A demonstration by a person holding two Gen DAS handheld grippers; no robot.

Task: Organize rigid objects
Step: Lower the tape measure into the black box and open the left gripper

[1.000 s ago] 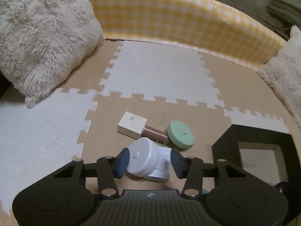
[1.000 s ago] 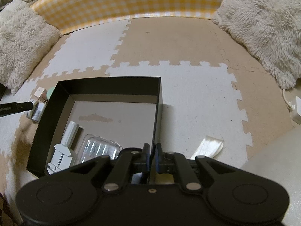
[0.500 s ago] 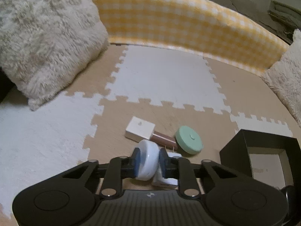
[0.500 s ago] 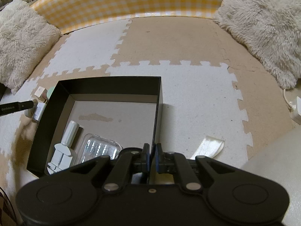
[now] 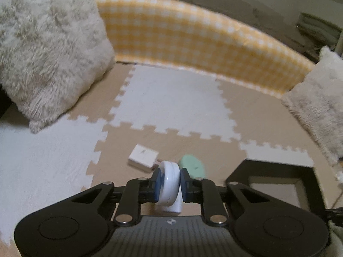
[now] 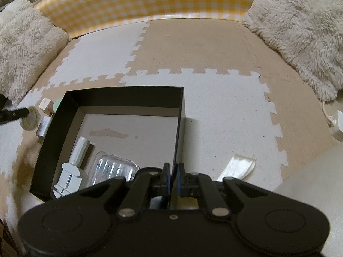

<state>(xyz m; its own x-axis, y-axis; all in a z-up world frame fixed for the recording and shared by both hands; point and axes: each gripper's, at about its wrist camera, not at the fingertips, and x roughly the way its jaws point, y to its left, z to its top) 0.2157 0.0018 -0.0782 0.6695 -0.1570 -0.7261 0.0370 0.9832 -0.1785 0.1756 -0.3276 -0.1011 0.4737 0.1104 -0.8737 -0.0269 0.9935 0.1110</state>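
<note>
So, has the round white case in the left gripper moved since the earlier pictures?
Yes. The white round case has risen off the mat, clamped in the left gripper; in the right wrist view it now sits higher beside the black box.

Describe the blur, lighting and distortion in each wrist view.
Left wrist view: motion-smeared, the round mint-green disc and black cardboard box soft-edged; dim warm light. Right wrist view: sharp, except the blurred round white plastic device. Both bend the yellow checked bumper fisheye-style.

The floor mat (image 5: pixel 175 98) is interlocking beige and white tiles. The bumper (image 5: pixel 193 42) is yellow-and-white gingham. The cushions (image 5: pixel 47 49) are cream. The box (image 6: pixel 126 98) is black outside, grey within. A disc (image 5: pixel 193 168), blurred, looks mint green; the puck (image 5: pixel 170 182) white.
</note>
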